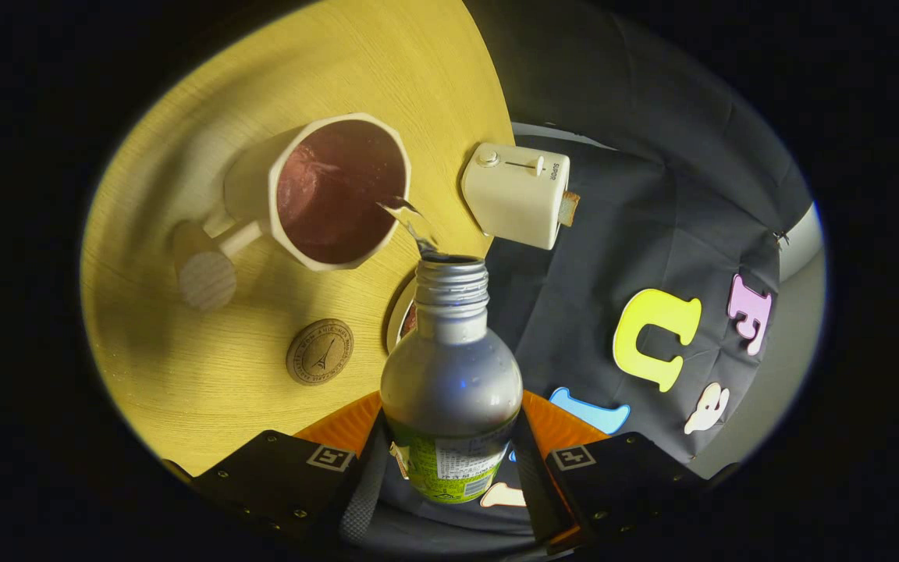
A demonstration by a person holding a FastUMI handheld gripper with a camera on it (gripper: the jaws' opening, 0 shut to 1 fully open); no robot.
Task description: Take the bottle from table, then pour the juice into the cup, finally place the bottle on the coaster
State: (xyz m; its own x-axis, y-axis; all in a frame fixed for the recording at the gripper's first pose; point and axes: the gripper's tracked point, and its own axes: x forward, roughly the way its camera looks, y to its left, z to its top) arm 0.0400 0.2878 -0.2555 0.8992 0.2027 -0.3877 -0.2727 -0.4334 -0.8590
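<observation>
Tabletop (184, 375) of pale yellow wood spreads beyond my gripper (449, 468), tilted across the view. Against it I see the silver bottle (449, 375), clamped between the two fingers (282, 468), which press on either side of its lower, labelled body; its uncapped threaded neck points forward, away from me, toward the cup. A thin clear stream (406, 222) leaves the bottle's mouth and arcs over the near rim into the cup (332, 191), a cream, faceted mug with a dark reddish inside, standing on the table just ahead of the bottle neck. Its handle ends in a round wooden knob (204, 273) on the side away from the toaster. Beside the cup, at the table's edge, sits a small cream toaster (518, 195) with a slice of bread poking from its slot. Nearer the fingers lies a round cork coaster (319, 351), bare, and just beside the bottle's neck I catch the rim of a small plate (401, 316), mostly hidden behind the bottle.
</observation>
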